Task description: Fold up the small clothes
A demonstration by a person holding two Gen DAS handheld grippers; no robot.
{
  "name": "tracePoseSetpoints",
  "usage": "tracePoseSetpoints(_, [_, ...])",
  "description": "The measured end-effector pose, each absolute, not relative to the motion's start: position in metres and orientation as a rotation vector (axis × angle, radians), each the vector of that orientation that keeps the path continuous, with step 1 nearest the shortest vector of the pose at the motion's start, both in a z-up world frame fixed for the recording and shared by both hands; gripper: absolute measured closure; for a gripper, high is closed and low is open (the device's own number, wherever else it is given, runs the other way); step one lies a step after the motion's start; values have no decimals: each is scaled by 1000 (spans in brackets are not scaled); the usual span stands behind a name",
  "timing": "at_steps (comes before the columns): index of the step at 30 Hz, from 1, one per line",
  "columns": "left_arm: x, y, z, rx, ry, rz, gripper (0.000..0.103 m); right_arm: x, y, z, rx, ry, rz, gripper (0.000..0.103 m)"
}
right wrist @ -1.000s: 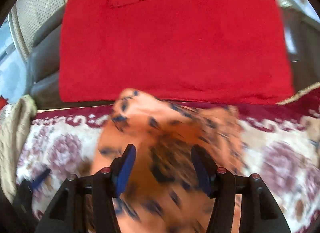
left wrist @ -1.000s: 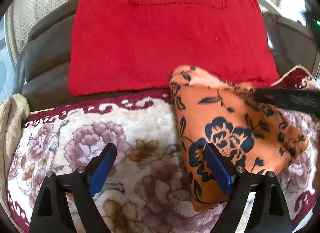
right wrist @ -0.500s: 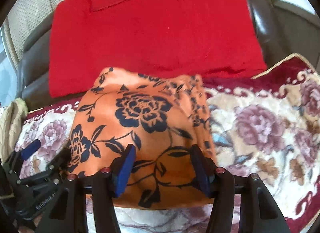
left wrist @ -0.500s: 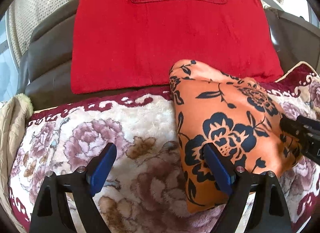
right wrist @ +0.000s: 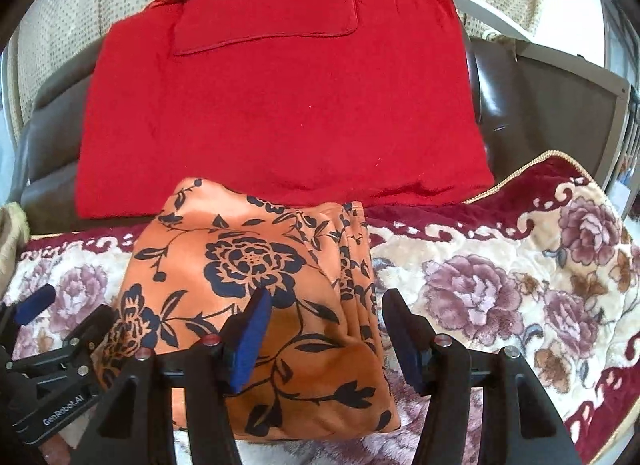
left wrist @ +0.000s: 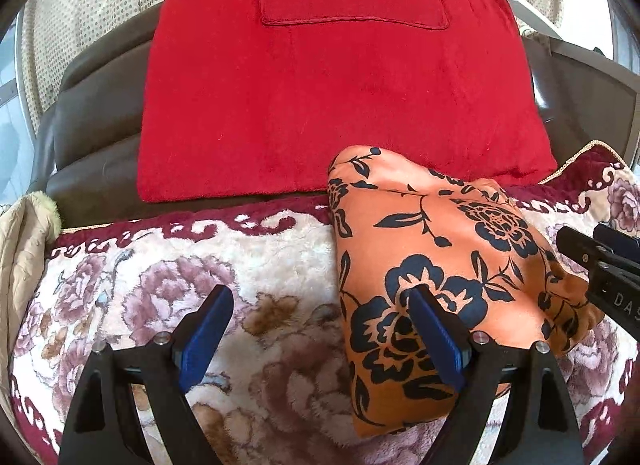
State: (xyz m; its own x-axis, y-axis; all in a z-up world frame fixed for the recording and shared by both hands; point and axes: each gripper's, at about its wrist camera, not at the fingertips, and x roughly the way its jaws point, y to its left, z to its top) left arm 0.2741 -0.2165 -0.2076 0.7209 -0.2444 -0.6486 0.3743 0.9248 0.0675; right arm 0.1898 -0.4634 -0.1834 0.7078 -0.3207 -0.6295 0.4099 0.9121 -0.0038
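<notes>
Surface: I see a floral blanket.
Garment: orange cloth lies folded.
Left gripper: released, empty.
Right gripper: released, empty.

Bright, even daylight — sharp focus, fisheye bending at dark edges

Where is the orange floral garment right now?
The orange floral garment lies folded on the floral blanket, just in front of the red cushion; it appears right of centre in the left-wrist view.
</notes>
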Motion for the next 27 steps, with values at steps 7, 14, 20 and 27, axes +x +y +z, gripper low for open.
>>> tracePoseSetpoints(7, [277,-213,-209,193,694,-329,13,191,-462,-183,91,677,-465,41])
tracePoseSetpoints(14, [279,-211,-209,177,694,-321,13,191,-455,-179,36,660,-479,41])
tracePoseSetpoints(20, [278,-215,-209,185,692,-326,13,190,-455,-177,35,657,-480,41])
tracePoseSetpoints(27, [279,-214,-208,174,695,-330,13,190,-457,-177,39,653,-480,41])
